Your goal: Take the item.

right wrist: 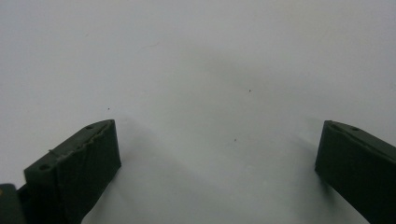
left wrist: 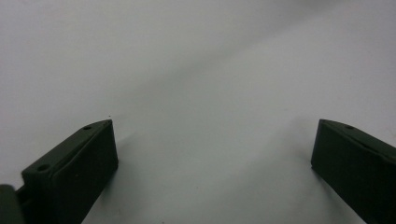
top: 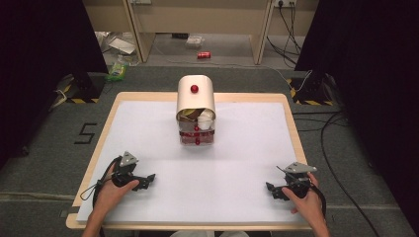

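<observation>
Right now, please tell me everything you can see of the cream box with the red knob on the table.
The cream box looks like a small bread bin with a rounded top of smooth cream material and a round red knob on it. Its roll front stands partly open, so brown and white things show inside, too small to name. Below the opening a clear front part shows red contents and two more small red knobs. It stands upright at the far middle of the white table, and neither gripper touches it.

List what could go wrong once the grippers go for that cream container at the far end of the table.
The container sits far from the left gripper and right gripper; a long reach may nudge it. Its rounded lid with the red knob could slip between open jaws. Items inside may spill.
</observation>
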A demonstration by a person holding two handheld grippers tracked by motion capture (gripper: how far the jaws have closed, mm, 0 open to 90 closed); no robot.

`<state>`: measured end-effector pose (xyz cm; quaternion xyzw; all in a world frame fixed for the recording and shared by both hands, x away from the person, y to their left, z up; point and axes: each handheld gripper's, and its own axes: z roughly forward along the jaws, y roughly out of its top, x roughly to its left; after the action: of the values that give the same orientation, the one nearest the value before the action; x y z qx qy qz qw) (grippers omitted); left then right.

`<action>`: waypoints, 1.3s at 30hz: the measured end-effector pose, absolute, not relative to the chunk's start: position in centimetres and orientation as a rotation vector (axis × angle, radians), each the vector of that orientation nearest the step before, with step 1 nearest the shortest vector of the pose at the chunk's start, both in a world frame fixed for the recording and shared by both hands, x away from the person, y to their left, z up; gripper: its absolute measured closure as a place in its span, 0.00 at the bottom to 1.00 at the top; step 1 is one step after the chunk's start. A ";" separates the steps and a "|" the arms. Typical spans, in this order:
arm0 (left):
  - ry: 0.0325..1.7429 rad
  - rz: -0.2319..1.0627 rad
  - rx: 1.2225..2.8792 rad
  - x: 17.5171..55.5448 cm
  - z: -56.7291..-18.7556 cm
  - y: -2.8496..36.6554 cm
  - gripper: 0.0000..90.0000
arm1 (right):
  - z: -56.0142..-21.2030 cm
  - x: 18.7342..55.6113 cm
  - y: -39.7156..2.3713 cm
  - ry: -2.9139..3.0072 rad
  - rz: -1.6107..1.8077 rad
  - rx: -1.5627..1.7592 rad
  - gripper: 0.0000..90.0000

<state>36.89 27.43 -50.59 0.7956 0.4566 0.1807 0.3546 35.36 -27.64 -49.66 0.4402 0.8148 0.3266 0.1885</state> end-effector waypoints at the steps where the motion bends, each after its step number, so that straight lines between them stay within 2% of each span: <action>1: 1.180 0.467 2.056 36.9 -50.6 27.4 0.00 | -49.6 35.3 -27.6 2.291 0.918 1.239 0.01; 4: 1.180 0.467 2.057 36.9 -50.6 27.4 0.00 | -49.6 35.3 -27.6 2.287 0.928 1.244 0.03; 5: 1.180 0.467 2.057 36.9 -50.6 27.4 0.00 | -49.6 35.2 -27.6 2.282 0.938 1.244 0.07; 7: 1.180 0.467 2.057 36.9 -50.6 27.4 0.00 | -49.3 35.1 -27.5 2.256 0.977 1.254 0.25; 8: 1.180 0.467 2.057 36.9 -50.6 27.4 0.00 | -49.2 35.1 -27.4 2.253 0.991 1.246 0.22; 9: 1.180 0.467 2.057 36.9 -50.6 27.4 0.00 | -49.0 35.1 -27.2 2.252 1.002 1.238 0.14; 10: 1.180 0.467 2.057 36.9 -50.6 27.4 0.00 | -49.0 35.1 -27.2 2.252 1.002 1.238 0.14; 11: 1.180 0.467 2.056 36.9 -50.6 27.4 0.00 | -48.6 35.0 -26.7 2.238 1.025 1.205 0.22; 13: 1.180 0.467 2.057 36.9 -50.6 27.4 0.00 | -48.5 34.9 -26.6 2.240 1.033 1.194 0.21; 14: 1.180 0.467 2.057 36.9 -50.6 27.4 0.00 | -48.3 34.8 -26.0 2.246 1.053 1.172 0.17; 15: 1.180 0.467 2.057 36.9 -50.6 27.4 0.00 | -48.2 34.8 -25.8 2.247 1.056 1.154 0.20; 17: 1.180 0.467 2.057 36.9 -50.6 27.4 0.00 | -48.0 34.8 -25.3 2.256 1.067 1.122 0.16; 39: 1.180 0.467 2.056 36.9 -50.6 27.4 0.00 | -44.0 36.7 -18.1 2.275 1.198 0.903 0.17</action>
<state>36.90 27.44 -50.59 0.7957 0.4565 0.1806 0.3548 36.67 -18.05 -44.02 0.3241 0.8167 0.4303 0.2068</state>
